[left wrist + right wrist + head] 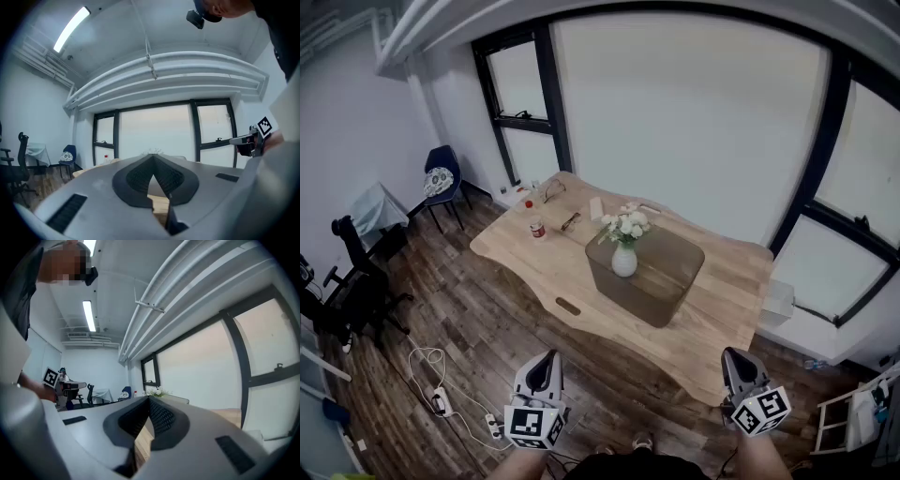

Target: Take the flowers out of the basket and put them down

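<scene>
Red can (537,228), blue chair (442,181) left of basket (664,302)

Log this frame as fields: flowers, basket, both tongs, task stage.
flowers: white, in a white vase, upright inside the basket
basket: brown, on the wooden table
left tongs: shut, empty, near the person, away from the basket
right tongs: shut, empty, same
task stage: not started

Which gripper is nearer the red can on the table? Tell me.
Left. The left gripper hangs short of the table, roughly in line with the red can; the right gripper hangs short too, but far off to the can's right.
</scene>
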A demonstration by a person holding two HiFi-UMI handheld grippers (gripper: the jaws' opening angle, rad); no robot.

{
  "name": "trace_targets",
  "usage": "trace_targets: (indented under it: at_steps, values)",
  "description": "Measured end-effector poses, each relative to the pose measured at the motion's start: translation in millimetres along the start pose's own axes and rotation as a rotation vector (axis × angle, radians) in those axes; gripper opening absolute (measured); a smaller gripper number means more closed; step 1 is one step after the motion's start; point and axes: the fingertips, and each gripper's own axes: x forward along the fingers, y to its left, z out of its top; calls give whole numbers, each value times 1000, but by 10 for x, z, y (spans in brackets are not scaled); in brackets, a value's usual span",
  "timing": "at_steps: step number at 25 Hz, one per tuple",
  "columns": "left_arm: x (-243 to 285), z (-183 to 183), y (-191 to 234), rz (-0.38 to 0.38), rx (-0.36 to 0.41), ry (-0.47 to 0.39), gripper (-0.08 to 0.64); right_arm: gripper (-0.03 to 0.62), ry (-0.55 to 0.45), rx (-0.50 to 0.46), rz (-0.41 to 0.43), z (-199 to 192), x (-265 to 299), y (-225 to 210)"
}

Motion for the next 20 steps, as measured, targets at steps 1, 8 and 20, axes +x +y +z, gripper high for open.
trace_targets:
  at_steps: [1,8,20]
  values:
    - [14,10,-8,0,-2,-2,5,21,3,1,-1,-9,3,-11]
    - [111,74,-26,18,-6,-4,5,21,19,5,10,-59,66,-94]
    - [485,204,-167,73,29,-30,5,21,12,46,57,-170,253,-512]
